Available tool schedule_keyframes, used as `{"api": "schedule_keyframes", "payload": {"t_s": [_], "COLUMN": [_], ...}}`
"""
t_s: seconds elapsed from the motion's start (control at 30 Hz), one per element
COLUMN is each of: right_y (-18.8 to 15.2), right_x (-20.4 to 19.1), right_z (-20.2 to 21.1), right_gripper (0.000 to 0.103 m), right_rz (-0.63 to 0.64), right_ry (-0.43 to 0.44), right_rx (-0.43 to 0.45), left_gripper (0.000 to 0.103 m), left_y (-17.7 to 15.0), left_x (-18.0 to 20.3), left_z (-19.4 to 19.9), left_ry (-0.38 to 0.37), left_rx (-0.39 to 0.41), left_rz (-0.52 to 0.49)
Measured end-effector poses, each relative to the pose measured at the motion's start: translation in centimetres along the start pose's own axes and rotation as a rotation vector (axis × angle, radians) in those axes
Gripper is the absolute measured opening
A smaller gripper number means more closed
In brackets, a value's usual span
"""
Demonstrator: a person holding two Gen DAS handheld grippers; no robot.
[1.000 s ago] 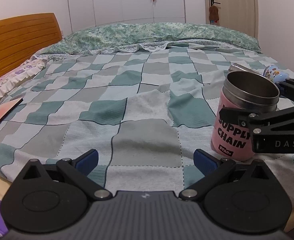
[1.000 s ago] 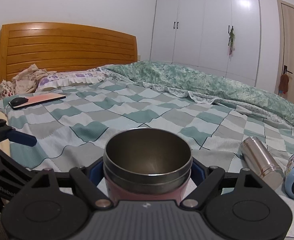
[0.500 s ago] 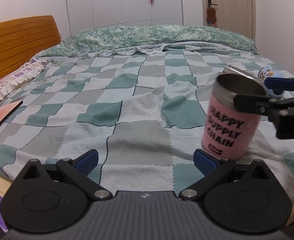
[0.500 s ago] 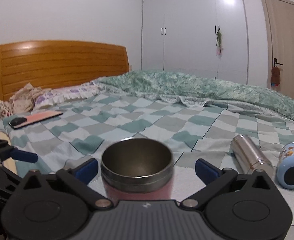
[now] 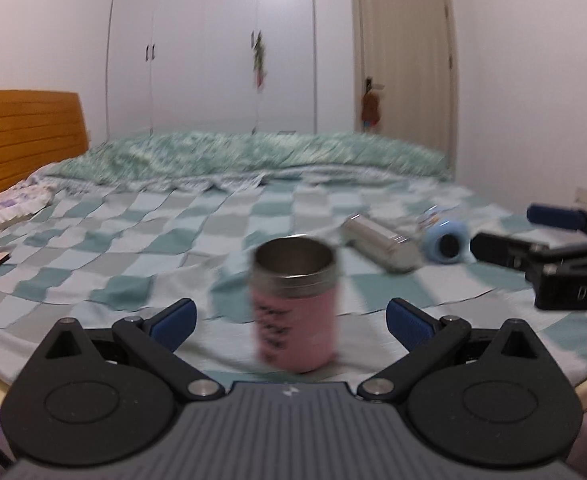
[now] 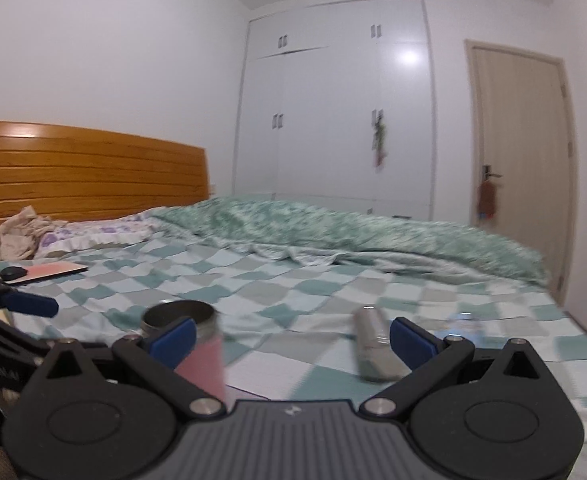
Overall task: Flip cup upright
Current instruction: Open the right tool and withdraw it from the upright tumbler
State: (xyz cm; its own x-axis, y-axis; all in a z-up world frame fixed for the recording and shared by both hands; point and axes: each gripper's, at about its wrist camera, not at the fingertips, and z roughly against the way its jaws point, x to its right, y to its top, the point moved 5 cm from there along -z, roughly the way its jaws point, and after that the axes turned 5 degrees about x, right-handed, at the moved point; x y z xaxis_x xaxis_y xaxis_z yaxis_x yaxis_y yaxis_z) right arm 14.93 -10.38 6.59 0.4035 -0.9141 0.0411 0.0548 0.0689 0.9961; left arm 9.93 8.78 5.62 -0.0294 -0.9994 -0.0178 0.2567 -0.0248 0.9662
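Observation:
A pink cup [image 5: 295, 308] with a steel rim stands upright, mouth up, on the checked bedspread [image 5: 153, 240]. In the left wrist view it sits just ahead of my open left gripper [image 5: 289, 318], between its blue pads without touching them. My right gripper [image 5: 541, 232] shows at the right edge, open and clear of the cup. In the right wrist view the cup [image 6: 201, 352] stands at lower left, partly behind the left finger of my open, empty right gripper [image 6: 291, 338]. The left gripper [image 6: 17, 304] shows at the left edge.
A steel flask [image 5: 379, 242] and a light blue bottle [image 5: 445, 240] lie on their sides to the right of the cup. A pink pad with a black mouse [image 6: 41, 272] lies near the wooden headboard [image 6: 89, 176]. A green duvet [image 6: 353, 236] is heaped at the far side.
My right gripper has opened, let go of the cup and pulled back to the right. The cup now stands free on the bed. My left gripper has swung to face it.

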Motion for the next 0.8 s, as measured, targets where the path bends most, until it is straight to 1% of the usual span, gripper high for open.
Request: {"api": "schedule_keyframes", "payload": {"t_s": [0.2, 0.37, 0.47, 0.63, 0.7, 0.8], "right_y": [-2.6, -5.4, -7.2, -9.9, -10.2, -10.2], "right_x": [4.3, 7.2, 8.2, 8.9, 8.9, 9.3], "right_z": [5.3, 8.5, 9.8, 11.0, 11.3, 11.9], "right_gripper": [0.103, 0.103, 0.103, 0.103, 0.103, 0.103], "right_rz": [-0.004, -0.027, -0.032, -0.038, -0.049, -0.077], "right_ry": [-0.084, -0.151, -0.187, -0.221, -0.231, -0.241], "right_rx": [-0.004, -0.015, -0.020, -0.024, -0.014, 0.021], "left_gripper": [0.103, 0.103, 0.103, 0.103, 0.103, 0.103], "left_y": [-1.5, -3.3, -4.6, -6.5, -7.0, -7.1], "left_x": [5.5, 8.5, 9.5, 9.9, 10.0, 10.0], "left_z": [1.2, 1.7, 1.8, 1.3, 1.4, 1.9], "left_ry": [-0.049, -0.037, -0.019, 0.014, 0.025, 0.027], "left_rx": [0.078, 0.146, 0.167, 0.174, 0.174, 0.204], "left_rz": [0.040, 0.046, 0.044, 0.042, 0.040, 0.046]}}
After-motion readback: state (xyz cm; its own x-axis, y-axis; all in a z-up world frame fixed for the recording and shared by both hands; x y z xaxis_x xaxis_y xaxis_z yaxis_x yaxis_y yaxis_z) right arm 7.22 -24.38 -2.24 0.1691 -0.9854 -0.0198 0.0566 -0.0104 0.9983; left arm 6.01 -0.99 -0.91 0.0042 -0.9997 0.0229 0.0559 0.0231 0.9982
